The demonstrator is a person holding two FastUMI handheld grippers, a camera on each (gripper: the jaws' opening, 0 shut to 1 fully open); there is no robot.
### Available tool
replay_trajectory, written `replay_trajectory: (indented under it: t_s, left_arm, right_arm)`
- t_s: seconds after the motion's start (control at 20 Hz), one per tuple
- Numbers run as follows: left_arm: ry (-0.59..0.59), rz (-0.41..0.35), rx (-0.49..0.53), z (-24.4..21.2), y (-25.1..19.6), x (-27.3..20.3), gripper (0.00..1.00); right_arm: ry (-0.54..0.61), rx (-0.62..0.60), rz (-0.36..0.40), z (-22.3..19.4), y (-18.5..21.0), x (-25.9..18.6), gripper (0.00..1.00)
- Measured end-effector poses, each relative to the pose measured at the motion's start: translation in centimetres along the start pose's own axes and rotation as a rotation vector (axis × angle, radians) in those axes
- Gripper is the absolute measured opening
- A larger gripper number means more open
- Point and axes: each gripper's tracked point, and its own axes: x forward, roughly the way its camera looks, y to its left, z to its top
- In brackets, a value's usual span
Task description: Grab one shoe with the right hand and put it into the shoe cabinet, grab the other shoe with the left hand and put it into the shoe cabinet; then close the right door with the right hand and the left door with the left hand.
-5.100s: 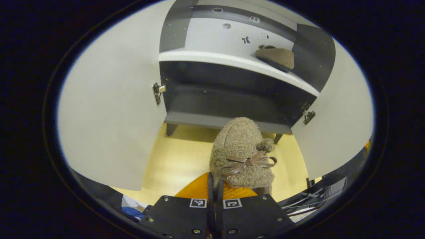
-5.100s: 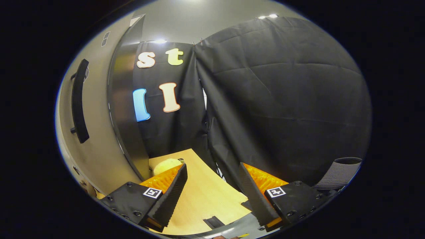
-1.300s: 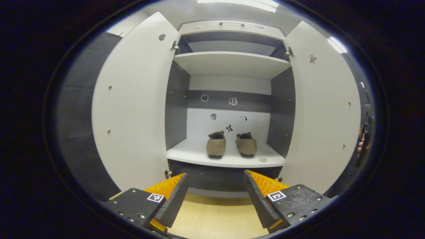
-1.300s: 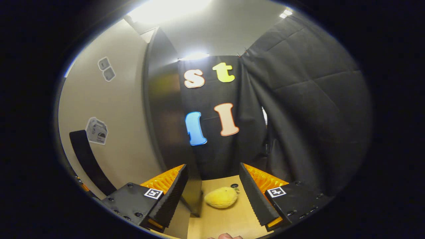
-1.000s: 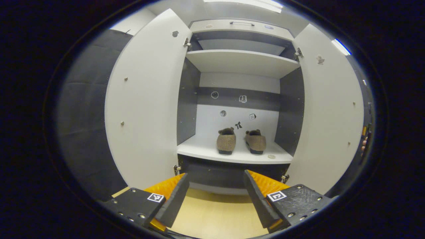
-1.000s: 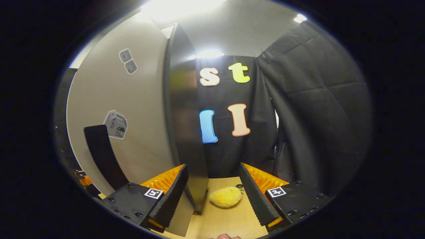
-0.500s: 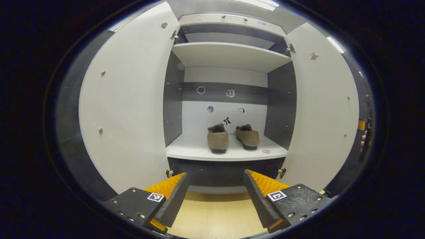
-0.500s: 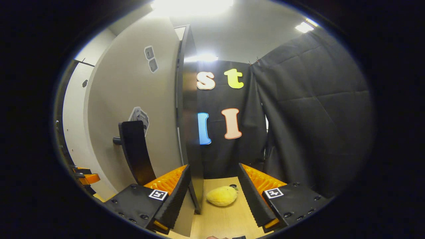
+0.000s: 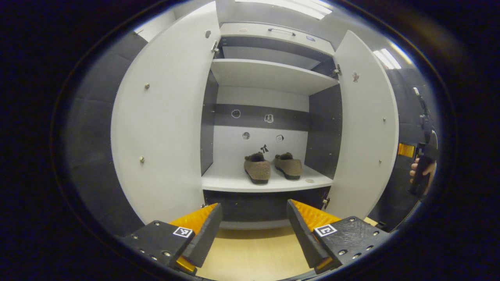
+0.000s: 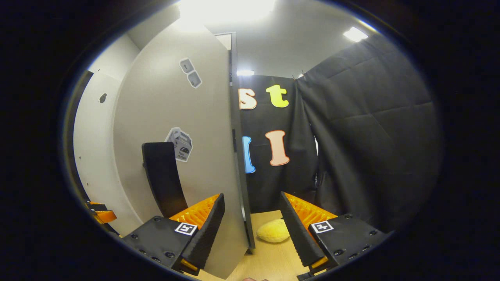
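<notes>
Both shoes [image 9: 272, 168] sit on the cabinet shelf [image 9: 234, 181] at frame centre, so we've only the doors left: right gripper [image 10: 250, 224] wide beside the right door [image 10: 207, 156], left gripper [image 9: 252, 226] wide, idle.

A few seconds ago the left gripper [image 9: 252, 228] held one brown shoe [image 9: 257, 170] in front of the shoe cabinet [image 9: 269, 74]. Now that shoe sits on the cabinet's shelf beside the other shoe [image 9: 288, 166] (toes pointing out), and the gripper's fingers are spread apart. The right door [image 9: 365, 128] is swinging in toward the cabinet.
</notes>
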Motion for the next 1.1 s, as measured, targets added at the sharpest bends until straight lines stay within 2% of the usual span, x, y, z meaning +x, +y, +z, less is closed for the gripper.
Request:
replay_trajectory:
  t_s: [0.05, 0.1, 0.15, 0.2, 0.35, 0.4, 0.45, 0.5, 0.55, 0.65, 0.7, 0.75, 0.85, 0.9, 0.95, 1.0, 1.1]
  left_arm:
    - [0.001, -0.003, -0.013, -0.3, 0.5, -0.7, 0.96]
    - [0.001, -0.010, -0.033, -0.6, 0.8, -1.3, 0.96]
    - [-0.001, -0.018, -0.058, -0.7, 1.1, -1.9, 0.96]
    - [-0.002, -0.021, -0.084, -0.9, 1.4, -2.4, 0.96]
    - [-0.003, 0.007, -0.132, -1.4, 2.8, -4.2, 0.96]
    - [-0.006, 0.024, -0.131, -1.6, 3.3, -4.9, 1.00]
    - [-0.011, 0.044, -0.123, -1.6, 4.1, -5.6, 0.94]
    - [-0.016, 0.065, -0.118, -1.8, 4.9, -6.2, 0.89]
    - [-0.020, 0.084, -0.115, -1.9, 5.7, -6.9, 1.00]
    - [-0.034, 0.128, -0.108, -1.5, 7.7, -8.2, 0.89]
    - [-0.043, 0.160, -0.100, -1.4, 9.0, -8.8, 0.89]
    - [-0.055, 0.190, -0.093, -1.1, 10.5, -9.5, 1.00]
    - [-0.071, 0.247, -0.077, -0.6, 13.2, -10.5, 1.00]
    - [-0.077, 0.270, -0.068, -0.2, 14.4, -11.0, 0.96]
    - [-0.082, 0.297, -0.057, 0.4, 15.8, -11.6, 1.00]
    - [-0.105, 0.335, -0.040, 1.5, 17.3, -12.3, 0.96]
    - [-0.160, 0.374, -0.011, 4.3, 20.0, -12.9, 1.00]
  right_arm:
    - [-0.015, -0.013, 0.004, 0.1, 0.9, 0.1, 0.82]
    - [-0.024, -0.019, 0.012, 0.2, 1.7, 0.1, 0.90]
    - [-0.026, -0.020, 0.023, -0.1, 2.7, 0.4, 0.83]
    - [-0.029, -0.013, 0.043, -0.3, 3.9, 0.8, 0.90]
    - [-0.012, 0.010, 0.089, -1.1, 7.1, 1.8, 0.90]
    - [-0.006, 0.012, 0.097, -1.3, 7.9, 1.9, 0.93]
    - [-0.003, 0.009, 0.099, -1.4, 8.4, 2.1, 0.92]
    - [-0.004, 0.000, 0.096, -1.3, 8.7, 2.3, 0.95]
    - [-0.009, -0.010, 0.092, -1.2, 8.9, 2.6, 0.92]
    - [-0.001, -0.030, 0.079, -1.7, 8.9, 2.4, 0.95]
    - [0.000, -0.037, 0.070, -2.0, 8.8, 2.2, 0.95]
    - [0.002, -0.038, 0.061, -2.2, 8.8, 2.2, 0.95]
    - [0.032, -0.032, 0.059, -3.1, 9.0, 2.6, 0.95]
    - [0.048, -0.030, 0.061, -3.6, 9.2, 2.6, 0.95]
    - [0.060, -0.027, 0.064, -4.2, 9.3, 2.2, 0.95]
    - [0.072, -0.019, 0.068, -4.7, 9.5, 1.8, 0.95]
    - [0.087, 0.017, 0.081, -5.3, 10.0, 1.0, 0.92]
